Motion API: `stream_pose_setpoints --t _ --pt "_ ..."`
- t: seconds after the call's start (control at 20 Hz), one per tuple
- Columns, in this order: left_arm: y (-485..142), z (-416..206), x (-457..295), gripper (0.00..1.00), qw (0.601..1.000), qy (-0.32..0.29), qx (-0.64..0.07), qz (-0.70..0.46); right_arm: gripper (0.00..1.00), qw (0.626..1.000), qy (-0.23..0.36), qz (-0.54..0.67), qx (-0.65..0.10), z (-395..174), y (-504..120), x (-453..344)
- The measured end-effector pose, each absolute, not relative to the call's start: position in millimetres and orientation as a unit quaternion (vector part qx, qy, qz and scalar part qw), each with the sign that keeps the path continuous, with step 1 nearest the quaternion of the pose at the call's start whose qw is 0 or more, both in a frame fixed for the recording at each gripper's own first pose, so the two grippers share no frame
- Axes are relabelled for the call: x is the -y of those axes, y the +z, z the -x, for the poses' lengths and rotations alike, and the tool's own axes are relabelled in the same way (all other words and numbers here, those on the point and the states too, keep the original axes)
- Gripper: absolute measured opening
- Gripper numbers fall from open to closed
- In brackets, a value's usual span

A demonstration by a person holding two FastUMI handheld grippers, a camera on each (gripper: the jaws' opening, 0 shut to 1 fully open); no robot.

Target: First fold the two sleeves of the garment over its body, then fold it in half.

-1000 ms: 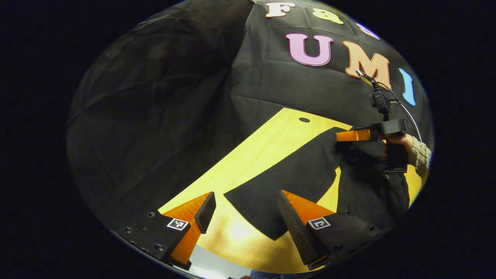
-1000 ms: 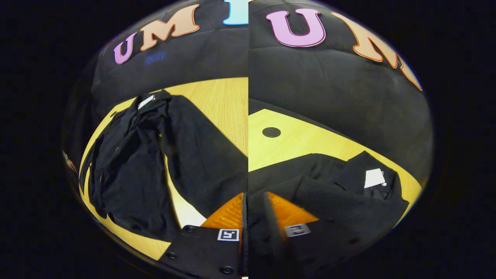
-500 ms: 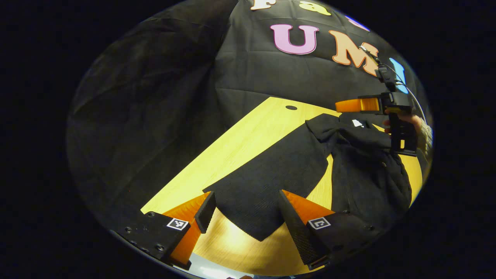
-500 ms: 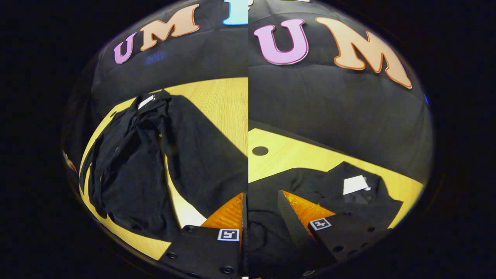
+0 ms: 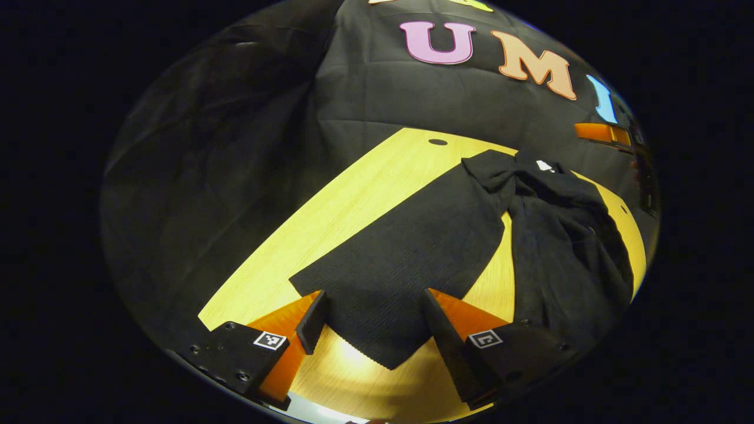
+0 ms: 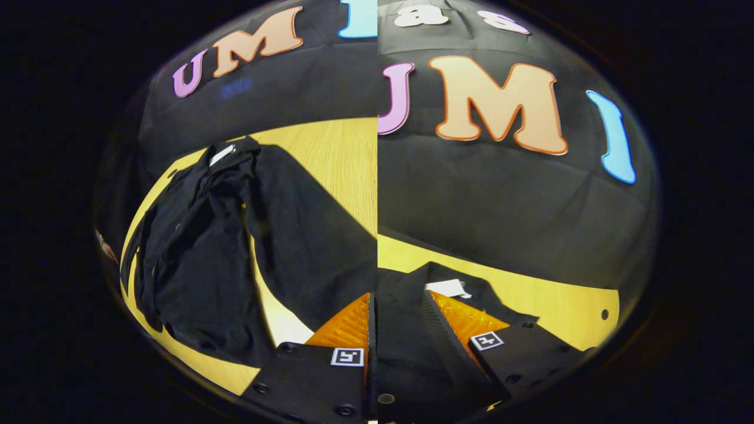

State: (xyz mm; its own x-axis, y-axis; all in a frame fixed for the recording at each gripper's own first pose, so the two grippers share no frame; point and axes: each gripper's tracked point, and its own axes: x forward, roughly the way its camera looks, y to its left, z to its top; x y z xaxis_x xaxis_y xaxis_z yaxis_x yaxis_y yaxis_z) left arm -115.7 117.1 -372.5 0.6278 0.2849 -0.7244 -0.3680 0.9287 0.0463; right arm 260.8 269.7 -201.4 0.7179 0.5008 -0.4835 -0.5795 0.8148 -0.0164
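Near black garment [image 5: 559,235] collar on yellow wooden table [image 5: 353,206]: right gripper [image 5: 604,132] withdrawn, spread unreadable; left gripper [image 5: 371,321] lowered, fingers apart around unfolded sleeve [image 5: 406,259].

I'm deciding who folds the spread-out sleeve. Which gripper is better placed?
Left, probably. The left gripper has open jaws straddling the cuff of the outstretched sleeve on the table. The right gripper sits far off near the collar.

One black garment [image 5: 447,247], one wooden table [image 5: 353,206], two tongs: left [image 5: 371,324], right [image 5: 607,132]
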Motion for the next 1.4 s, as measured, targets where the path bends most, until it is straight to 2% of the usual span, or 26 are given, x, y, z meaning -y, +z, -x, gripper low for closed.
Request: stream_pose_setpoints --t 0.3,0.65,0.75,0.8,0.85,0.9,0.95,1.05,1.1,1.2,1.4 --pt "-376.8 115.7 -114.8 0.96 0.899 0.176 -0.398 0.049 0.50 0.951 0.201 0.089 -0.216 -247.4 -177.9 -183.5" --pt "-378.4 115.8 -109.7 0.95 0.895 0.179 -0.404 0.059 0.49 0.967 0.106 0.108 -0.206 -213.8 -149.6 -93.0" --pt "-380.3 110.4 -102.8 0.85 0.890 0.179 -0.416 0.061 0.49 0.970 0.087 0.106 -0.201 -198.5 -141.1 -75.1" --pt "-382.4 111.9 -101.2 0.73 0.887 0.177 -0.423 0.061 0.49 0.971 0.080 0.103 -0.201 -190.0 -138.2 -66.4" --pt "-382.0 112.4 -98.2 0.69 0.884 0.174 -0.429 0.062 0.49 0.972 0.069 0.100 -0.200 -181.3 -135.4 -57.3" --pt "-382.6 110.6 -95.5 0.58 0.882 0.172 -0.433 0.062 0.49 0.973 0.060 0.095 -0.200 -172.0 -132.5 -46.7" --pt "-383.1 108.9 -92.8 0.55 0.882 0.166 -0.436 0.061 0.49 0.975 0.052 0.090 -0.198 -163.2 -129.2 -38.3" --pt "-384.1 106.2 -87.2 0.41 0.884 0.144 -0.442 0.055 0.49 0.975 0.033 0.073 -0.205 -144.6 -127.3 -21.8" --pt "-384.6 105.5 -85.0 0.31 0.883 0.135 -0.445 0.054 0.49 0.976 0.026 0.066 -0.205 -136.2 -125.1 -15.5" --pt "-384.4 104.6 -82.9 0.19 0.882 0.129 -0.451 0.050 0.49 0.978 0.010 0.057 -0.198 -124.2 -119.8 -0.4" --pt "-383.7 103.3 -80.7 0.08 0.882 0.129 -0.450 0.050 0.49 0.981 -0.015 0.049 -0.188 -104.2 -113.5 18.7"
